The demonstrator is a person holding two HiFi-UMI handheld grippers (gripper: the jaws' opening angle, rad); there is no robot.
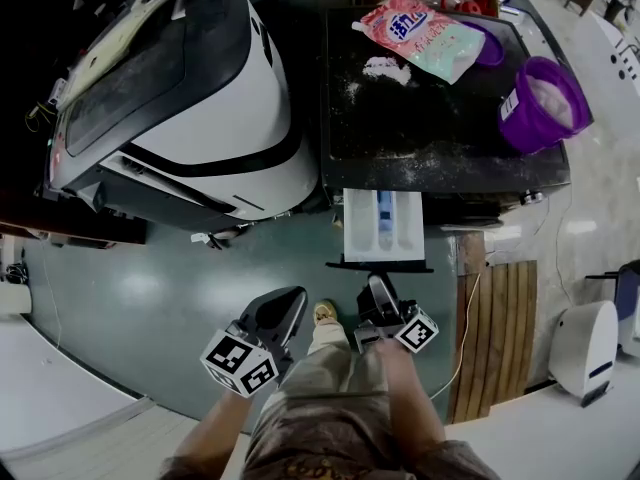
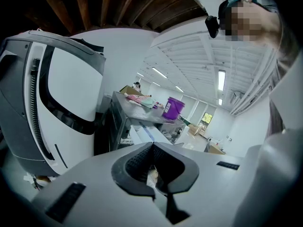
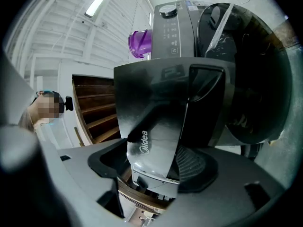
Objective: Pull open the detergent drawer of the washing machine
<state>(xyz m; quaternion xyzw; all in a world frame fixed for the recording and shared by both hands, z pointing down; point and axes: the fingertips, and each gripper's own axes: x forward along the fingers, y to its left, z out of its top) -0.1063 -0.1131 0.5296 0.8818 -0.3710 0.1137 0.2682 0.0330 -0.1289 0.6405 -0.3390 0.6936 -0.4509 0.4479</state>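
Note:
The detergent drawer point(image 1: 383, 226) stands pulled out from the dark washing machine point(image 1: 430, 118), its white compartments showing from above. My right gripper point(image 1: 378, 286) is at the drawer's front edge. In the right gripper view the drawer's grey front panel point(image 3: 151, 141), with its brand name, sits between the two pads of the right gripper point(image 3: 154, 161), which close on its sides. My left gripper point(image 1: 285, 303) hangs over the floor left of the drawer, apart from it. The left gripper point(image 2: 152, 148) has its fingertips together and nothing in them.
A pink detergent bag point(image 1: 425, 33) and a purple bucket point(image 1: 545, 103) rest on the machine's top. A large white and black appliance point(image 1: 190, 108) stands to the left. A wooden pallet point(image 1: 495, 338) and a small white unit point(image 1: 585, 348) are at the right. The person's legs point(image 1: 330, 388) are below the grippers.

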